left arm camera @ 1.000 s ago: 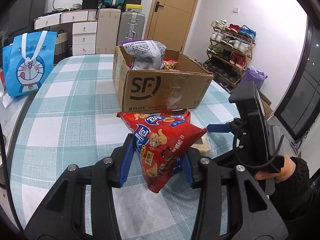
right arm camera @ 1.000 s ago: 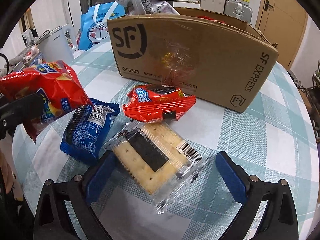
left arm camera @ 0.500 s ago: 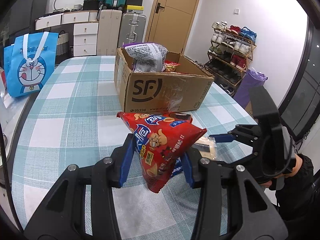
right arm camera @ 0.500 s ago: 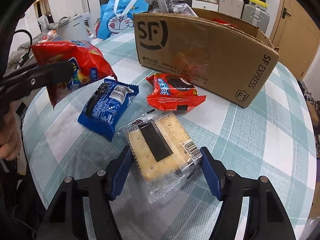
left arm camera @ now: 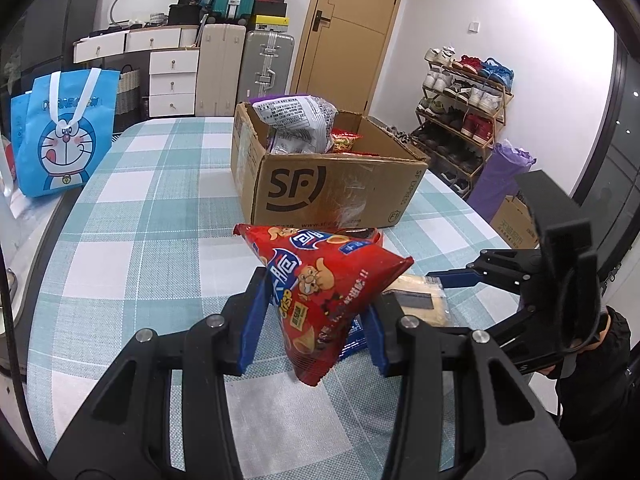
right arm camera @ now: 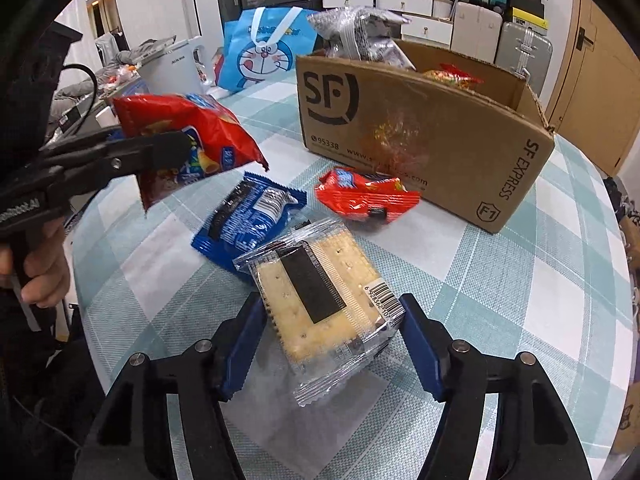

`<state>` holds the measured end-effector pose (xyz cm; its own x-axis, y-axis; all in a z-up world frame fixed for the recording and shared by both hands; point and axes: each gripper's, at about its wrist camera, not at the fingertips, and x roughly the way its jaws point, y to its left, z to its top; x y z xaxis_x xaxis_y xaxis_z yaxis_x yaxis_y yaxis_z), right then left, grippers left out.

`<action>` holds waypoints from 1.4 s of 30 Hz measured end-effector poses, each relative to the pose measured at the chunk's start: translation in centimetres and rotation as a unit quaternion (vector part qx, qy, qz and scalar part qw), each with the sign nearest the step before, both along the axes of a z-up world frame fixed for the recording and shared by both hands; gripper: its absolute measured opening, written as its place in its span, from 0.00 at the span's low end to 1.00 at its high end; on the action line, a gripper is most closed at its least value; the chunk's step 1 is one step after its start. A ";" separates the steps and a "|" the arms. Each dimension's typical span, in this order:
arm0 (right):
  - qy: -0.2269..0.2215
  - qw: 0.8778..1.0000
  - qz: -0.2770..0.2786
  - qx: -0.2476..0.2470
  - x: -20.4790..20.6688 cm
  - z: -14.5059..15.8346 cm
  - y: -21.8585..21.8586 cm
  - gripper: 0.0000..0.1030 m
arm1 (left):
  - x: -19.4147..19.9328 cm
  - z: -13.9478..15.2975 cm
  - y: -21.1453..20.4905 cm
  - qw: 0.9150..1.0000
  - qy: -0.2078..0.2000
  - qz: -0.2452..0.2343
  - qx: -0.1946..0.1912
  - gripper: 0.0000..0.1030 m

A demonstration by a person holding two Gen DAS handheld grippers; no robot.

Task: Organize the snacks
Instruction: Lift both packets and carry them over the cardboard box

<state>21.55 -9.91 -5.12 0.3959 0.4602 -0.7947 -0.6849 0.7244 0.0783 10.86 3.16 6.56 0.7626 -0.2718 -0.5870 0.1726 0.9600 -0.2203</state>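
Observation:
My left gripper (left arm camera: 316, 330) is shut on a red chip bag (left arm camera: 320, 280) and holds it above the checked table; it also shows in the right wrist view (right arm camera: 188, 140). My right gripper (right arm camera: 332, 340) is shut on a clear cracker pack (right arm camera: 320, 300), lifted a little off the table; the pack also shows in the left wrist view (left arm camera: 420, 300). A blue cookie pack (right arm camera: 248, 216) and a small red cookie pack (right arm camera: 368, 196) lie on the table. The SF cardboard box (left arm camera: 332, 196) stands behind, holding a grey bag (left arm camera: 296, 120) and red snacks.
A blue Doraemon bag (left arm camera: 64, 132) stands at the table's far left edge. A white appliance (right arm camera: 172, 68) sits beside it. The table's right edge (left arm camera: 480, 216) drops off toward a shoe rack (left arm camera: 460, 112) and a purple bag.
My right gripper closed from wide open onto the cracker pack and lifted it. My left gripper kept hold of the red chip bag and raised it a little toward the box.

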 end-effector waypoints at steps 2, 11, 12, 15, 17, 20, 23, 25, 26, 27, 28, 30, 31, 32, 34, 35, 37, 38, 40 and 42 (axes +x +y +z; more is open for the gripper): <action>-0.003 1.000 0.000 0.010 -0.1 0.6 -0.3 0.66 | -0.1 0.1 0.0 1.000 -0.001 0.001 -0.001 0.39; -0.032 0.997 -0.024 0.067 -0.7 3.9 -3.1 0.66 | -0.5 0.4 0.2 1.000 -0.006 0.008 -0.003 0.39; -0.035 0.996 -0.029 0.073 -0.8 4.3 -3.7 0.66 | -0.5 0.4 0.2 1.000 -0.007 0.008 -0.003 0.39; -0.047 0.993 -0.049 0.096 -0.6 5.3 -4.8 0.66 | -0.5 0.5 0.2 1.000 -0.009 0.010 -0.001 0.39; -0.049 0.990 -0.057 0.116 -0.4 5.8 -5.3 0.66 | -0.6 0.7 0.1 1.000 -0.011 0.013 0.001 0.39; -0.052 0.986 -0.078 0.140 0.0 6.6 -6.3 0.66 | -0.9 1.1 0.1 1.000 -0.019 0.015 0.001 0.39; -0.050 0.982 -0.096 0.158 0.3 6.9 -6.7 0.66 | -1.1 1.6 0.1 0.999 -0.026 0.019 0.003 0.39; -0.051 0.979 -0.109 0.165 0.5 7.2 -7.1 0.66 | -1.3 1.8 0.3 0.999 -0.028 0.024 0.001 0.39; -0.053 0.978 -0.113 0.167 0.6 7.2 -7.2 0.66 | -1.3 1.9 0.4 0.999 -0.028 0.025 -0.004 0.39; -0.054 0.976 -0.119 0.172 0.6 7.4 -7.5 0.66 | -1.3 2.0 0.6 0.999 -0.028 0.027 -0.009 0.39; -0.054 0.976 -0.122 0.174 0.7 7.4 -7.6 0.66 | -1.3 2.1 0.8 0.999 -0.029 0.030 -0.010 0.39; -0.055 0.973 -0.131 0.184 0.8 7.6 -8.1 0.66 | -1.4 2.4 0.9 0.999 -0.033 0.036 -0.006 0.39; -0.055 0.972 -0.135 0.187 0.8 7.6 -8.2 0.66 | -1.4 2.5 1.0 0.999 -0.034 0.038 -0.006 0.39; -0.055 0.970 -0.139 0.190 0.9 7.6 -8.3 0.66 | -1.4 2.6 1.1 0.998 -0.036 0.041 -0.007 0.39; -0.059 0.969 -0.145 0.192 0.9 7.7 -8.4 0.66 | -1.4 2.9 1.3 0.998 -0.038 0.048 -0.010 0.39; -0.060 0.968 -0.148 0.194 1.0 7.7 -8.5 0.66 | -1.4 3.1 1.3 0.998 -0.039 0.050 -0.009 0.39; -0.057 0.966 -0.153 0.202 1.1 7.8 -8.7 0.66 | -1.3 3.4 1.4 0.998 -0.043 0.055 -0.009 0.39; -0.058 0.965 -0.155 0.204 1.2 7.9 -8.8 0.66 | -1.1 3.5 1.4 0.997 -0.044 0.056 -0.009 0.39; -0.063 0.964 -0.158 0.204 1.3 8.0 -8.9 0.66 | -0.8 3.8 1.4 0.997 -0.048 0.059 -0.010 0.39; -0.062 0.963 -0.161 0.206 1.4 8.0 -9.0 0.66 | -0.3 4.2 1.3 0.997 -0.051 0.059 -0.011 0.39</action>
<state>22.95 -18.87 2.92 0.6505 0.5637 -0.5090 -0.4527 0.8259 0.3361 10.57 4.50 10.78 0.8454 -0.1885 -0.4998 0.0811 0.9701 -0.2287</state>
